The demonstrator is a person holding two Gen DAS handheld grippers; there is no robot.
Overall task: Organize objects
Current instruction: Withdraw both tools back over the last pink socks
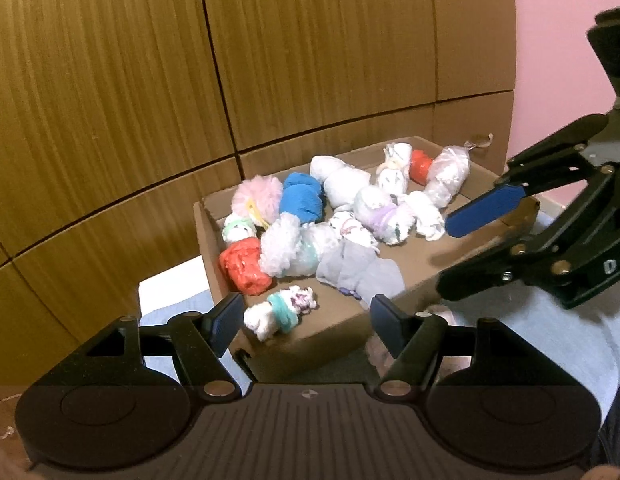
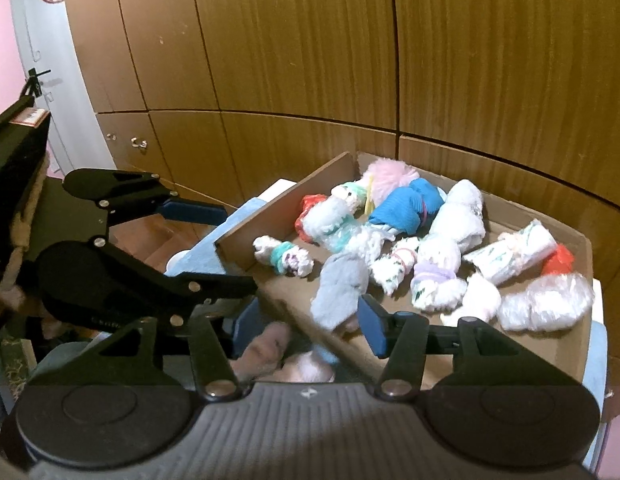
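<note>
A shallow cardboard box (image 1: 390,280) with plain brown walls served as the landmark, standing before a wall of wood-grain cabinet panels (image 1: 110,100). Inside it lay rolled, soft bundles: a ribbed blue roll (image 1: 301,197) beside a fluffy pink pompom (image 1: 257,194) toward the far left corner, a crinkled red plastic bundle (image 1: 245,265) against the left wall, a smooth grey fabric roll (image 1: 358,274) near the middle, and a small white fuzzy roll with a teal band (image 1: 279,315) close to the near wall. The left gripper (image 1: 306,322) hovered at the box's near wall, its jaws apart and empty. The right gripper (image 2: 304,324) hung over the near right corner, jaws apart with nothing clamped, the grey roll's end just beyond them.
</note>
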